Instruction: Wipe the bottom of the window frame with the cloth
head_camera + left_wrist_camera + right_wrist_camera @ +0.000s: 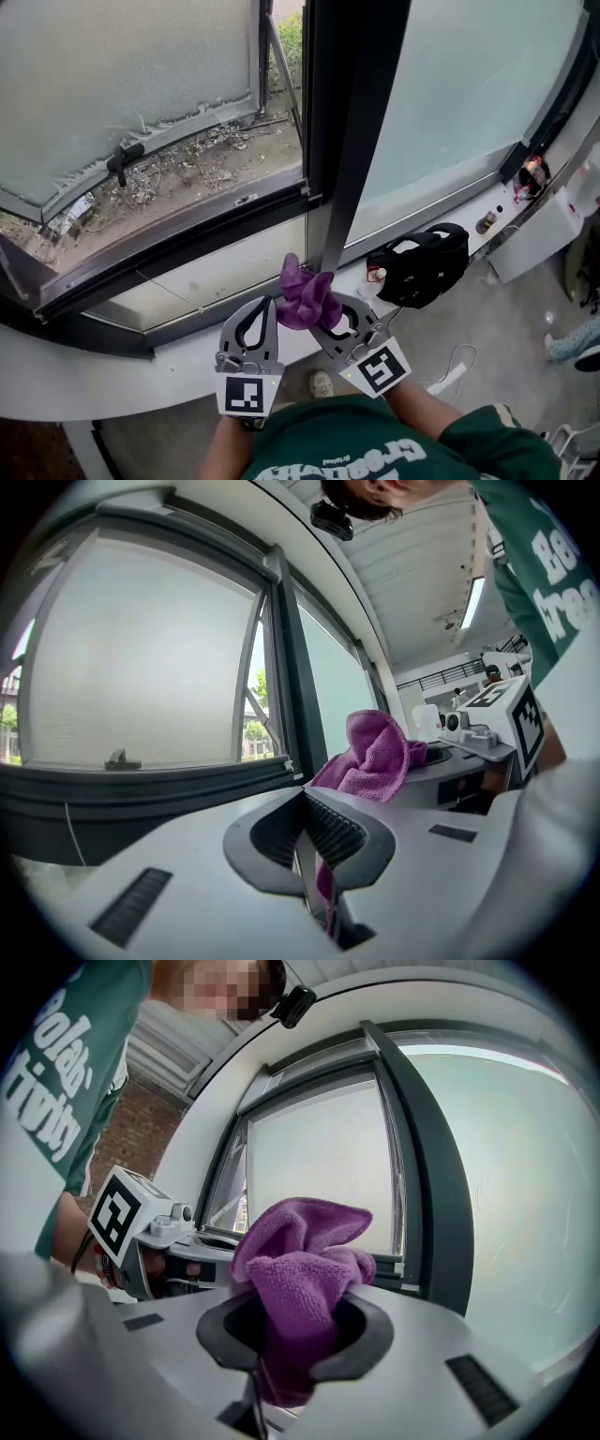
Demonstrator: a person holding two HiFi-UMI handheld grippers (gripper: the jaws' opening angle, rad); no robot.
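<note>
A purple cloth (305, 295) hangs bunched between my two grippers, just in front of the white sill (141, 375) and the dark bottom rail of the window frame (187, 230). My right gripper (325, 302) is shut on the cloth (300, 1279), which fills the gap between its jaws and bulges above them. My left gripper (270, 303) is shut too, with a thin strip of the cloth (375, 757) pinched between its jaws (302, 796). The two grippers sit side by side, tips nearly touching, below the dark upright mullion (352, 122).
A black padded object (424, 265) lies on the sill to the right, with a small bottle (486, 222) beyond it. The left pane stands swung outward, its handle (125, 161) over littered ground. A white cable (450, 373) and another person's foot (572, 342) are on the floor.
</note>
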